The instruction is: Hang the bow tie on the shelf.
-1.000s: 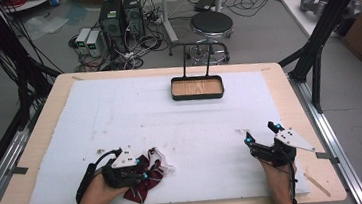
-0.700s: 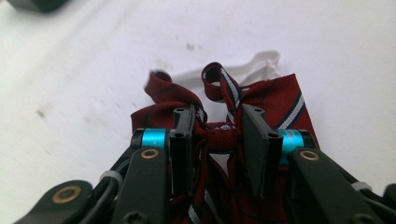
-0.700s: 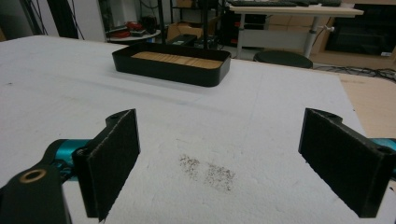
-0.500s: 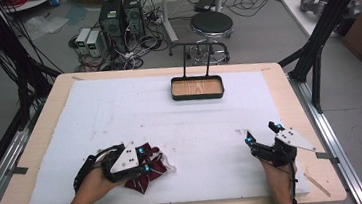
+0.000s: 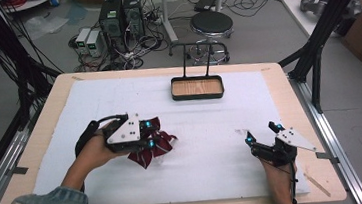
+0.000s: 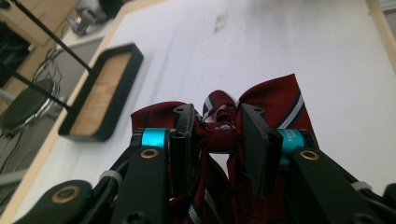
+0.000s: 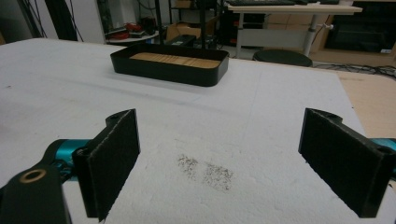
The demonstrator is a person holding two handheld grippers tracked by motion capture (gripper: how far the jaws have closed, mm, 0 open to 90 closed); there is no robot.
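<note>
Apparently for carrying, the striped maroon bow tie (image 6: pixel 219 135) is pinched at its knot by the left gripper (image 6: pixel 218 140) at the near-left of the white mat (image 5: pixel 212 129), well apart from the wooden tray (image 5: pixel 197 88), while the right gripper (image 7: pixel 219 163) is held wide apart, idle.

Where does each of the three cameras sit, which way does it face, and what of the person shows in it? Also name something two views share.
High view: above the person's side, looking forward and down on the table; both forearms, left tongs and right tongs show.
Left gripper view: rides the left tongs, looking along jaws closed on a red striped bow tie.
Right gripper view: rides the right tongs, jaws wide apart, facing the tray.
Shared: the black tray with a wooden floor appears in all three.
</note>
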